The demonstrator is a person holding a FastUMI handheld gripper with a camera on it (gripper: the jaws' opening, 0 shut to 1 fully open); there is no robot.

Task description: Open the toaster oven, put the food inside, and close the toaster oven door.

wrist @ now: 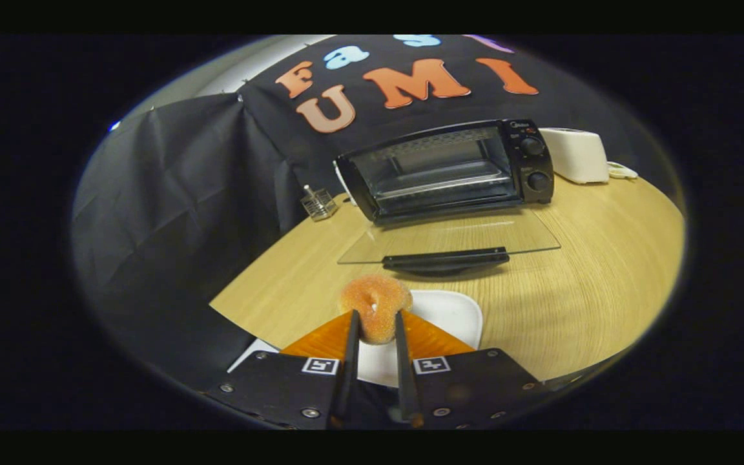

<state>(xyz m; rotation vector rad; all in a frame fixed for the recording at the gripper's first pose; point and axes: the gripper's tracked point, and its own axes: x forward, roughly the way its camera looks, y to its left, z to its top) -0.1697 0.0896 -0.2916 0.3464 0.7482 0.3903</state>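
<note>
A sugared orange doughnut (375,303) sits pinched between both fingers of my gripper (376,318), which is shut on it and holds it above a white plate (456,313). Beyond the fingers stands the black toaster oven (449,169) on the wooden table (591,284). Its glass door (449,242) lies folded down flat toward me, handle at the front, and the oven cavity with its wire rack is exposed.
A white appliance (575,155) stands to the right of the oven. A small clear holder (318,203) sits at the oven's left, near the table edge. Black cloth hangs behind and to the left of the table.
</note>
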